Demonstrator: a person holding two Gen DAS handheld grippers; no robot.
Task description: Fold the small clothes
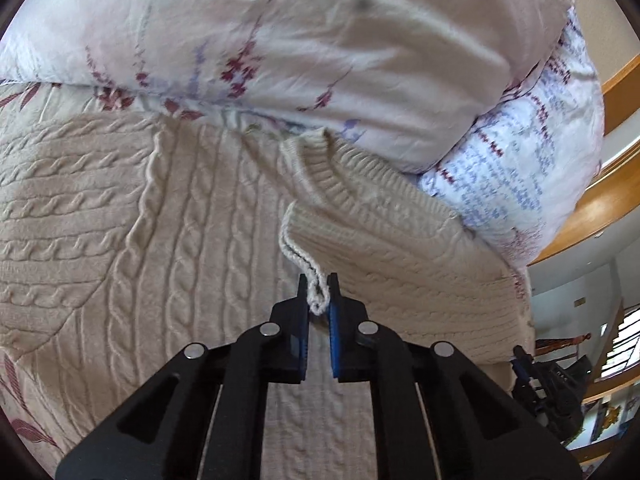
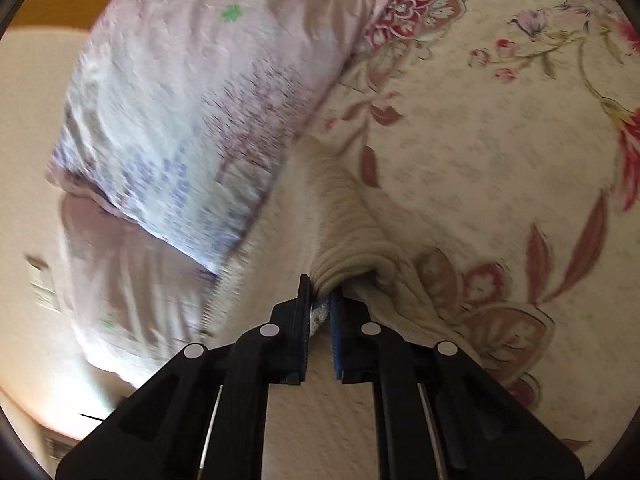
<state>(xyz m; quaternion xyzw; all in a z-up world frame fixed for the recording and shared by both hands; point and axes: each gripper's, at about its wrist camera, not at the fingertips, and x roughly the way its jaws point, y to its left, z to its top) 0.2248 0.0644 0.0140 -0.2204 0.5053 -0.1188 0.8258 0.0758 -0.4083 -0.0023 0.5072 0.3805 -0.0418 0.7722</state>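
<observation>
In the left wrist view the left tool (image 1: 319, 294) reaches up from the bottom centre of the frame, its two black fingers, one with a blue pad, clenched on a thin looped edge of the cream cable-knit sweater (image 1: 168, 216). The sweater fills the middle and lower left of that frame, spread over the bed, with its ribbed neckline (image 1: 344, 176) near the centre and a folded-over part running toward the lower right. At the lower right edge of the same frame the right tool (image 1: 532, 376) shows as a small dark shape beside the sweater's far edge. In the right wrist view the right tool (image 2: 320, 294) likewise rises from the bottom centre, gripping a bunched ribbed fold of the same sweater (image 2: 352, 236), which is gathered into ridges just above the fingertips and lifted a little off the bed. Under the sweater lies a cream quilted bedspread with red and pink flowers (image 2: 500, 140), filling the right half of the right wrist frame. A pale pillow printed with purple and red sprigs (image 1: 280, 40) sits along the top of the left wrist frame, touching the sweater's neckline. Wooden railing (image 1: 600, 204) curves down the right edge there, with a bright room beyond it.
</observation>
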